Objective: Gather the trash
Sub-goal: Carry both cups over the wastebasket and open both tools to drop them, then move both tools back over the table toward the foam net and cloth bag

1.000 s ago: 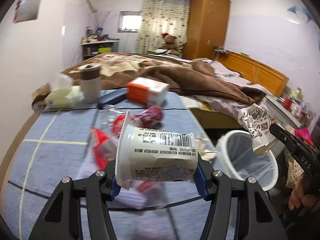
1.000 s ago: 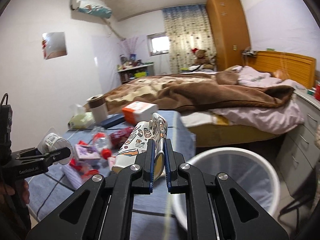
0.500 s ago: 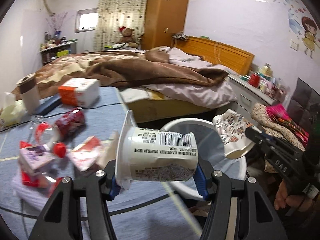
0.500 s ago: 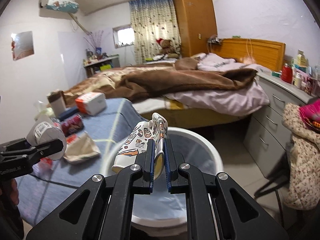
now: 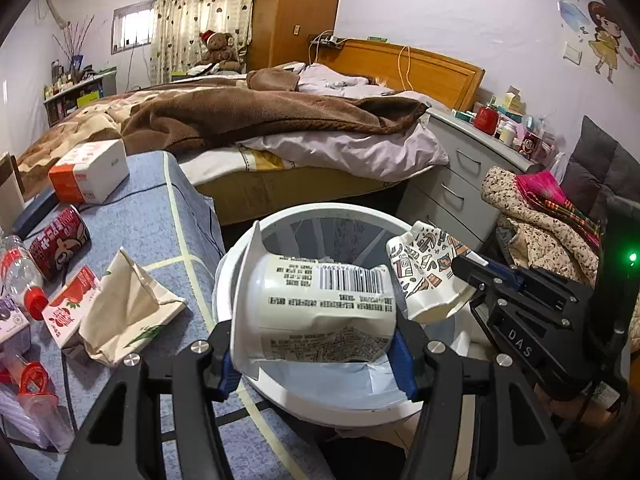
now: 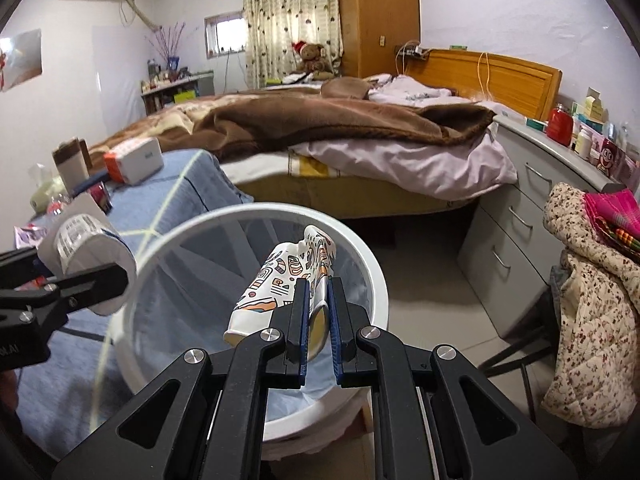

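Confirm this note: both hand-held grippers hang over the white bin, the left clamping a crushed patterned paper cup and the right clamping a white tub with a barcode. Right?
The hands are swapped. The left wrist view shows the left hand-held gripper shut on the white tub with a barcode; the right wrist view shows the right hand-held gripper shut on the crushed patterned paper cup. Both do hang over the white bin.

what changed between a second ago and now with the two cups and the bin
Both tongs swung away from the littered table to above the white trash bin. The left tongs carried the white barcode cup over the bin's near rim; the right tongs brought the crushed patterned paper cup over its opening. Nothing was released: both grips stayed clamped, and the table trash lies as before.
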A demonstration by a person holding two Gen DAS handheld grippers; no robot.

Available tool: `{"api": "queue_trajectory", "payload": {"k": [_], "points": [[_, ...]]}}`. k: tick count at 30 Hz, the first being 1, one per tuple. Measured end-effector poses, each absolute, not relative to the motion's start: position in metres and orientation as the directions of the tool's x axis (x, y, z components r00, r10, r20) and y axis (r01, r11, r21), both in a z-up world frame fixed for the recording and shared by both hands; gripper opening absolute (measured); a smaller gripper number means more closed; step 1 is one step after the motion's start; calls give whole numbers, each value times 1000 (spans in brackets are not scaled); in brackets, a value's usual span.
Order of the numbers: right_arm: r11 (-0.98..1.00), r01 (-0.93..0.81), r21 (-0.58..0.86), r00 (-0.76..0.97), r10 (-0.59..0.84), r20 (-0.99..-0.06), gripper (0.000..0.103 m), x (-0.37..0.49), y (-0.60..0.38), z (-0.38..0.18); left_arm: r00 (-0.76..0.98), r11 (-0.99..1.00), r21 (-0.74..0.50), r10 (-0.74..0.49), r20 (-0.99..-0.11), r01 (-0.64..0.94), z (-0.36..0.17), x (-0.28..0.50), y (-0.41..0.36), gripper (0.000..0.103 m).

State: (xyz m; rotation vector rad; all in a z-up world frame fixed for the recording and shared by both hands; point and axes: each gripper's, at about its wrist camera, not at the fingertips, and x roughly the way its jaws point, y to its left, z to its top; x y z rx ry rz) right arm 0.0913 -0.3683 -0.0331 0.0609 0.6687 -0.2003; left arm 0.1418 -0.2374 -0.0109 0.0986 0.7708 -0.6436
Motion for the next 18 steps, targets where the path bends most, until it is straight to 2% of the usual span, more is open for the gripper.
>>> {"api": "queue_trajectory", "payload": {"k": [2, 4, 6, 8, 10, 11, 18], "points": [[979, 202, -5, 759, -160, -632, 11, 93, -370, -36, 542, 804, -143, -508, -670, 577, -10, 141, -236, 64], [980, 200, 1, 747, -152, -647, 11, 94, -371, -38, 550, 812, -143, -501, -668, 566, -10, 143, -234, 73], [979, 204, 0, 745, -156, -649, 12, 94, -372, -39, 546, 809, -163, -515, -661, 565, -9, 143, -231, 77], [978, 209, -14, 745, -168, -645, 19, 93, -369, -39, 556, 812, -159, -512, -655, 561, -8, 143, -231, 80], [975, 219, -29, 742, -185, -644, 37, 92, -368, -39, 565, 819, -156, -506, -651, 553, -7, 142, -225, 82], [976, 217, -20, 745, -179, -643, 39, 91, -368, -38, 567, 821, -162, -507, -650, 548, -6, 142, -223, 82], [977, 214, 16, 770, -158, -618, 40, 89, -360, -29, 595, 833, -172, -505, -626, 527, 3, 137, -204, 82]]}}
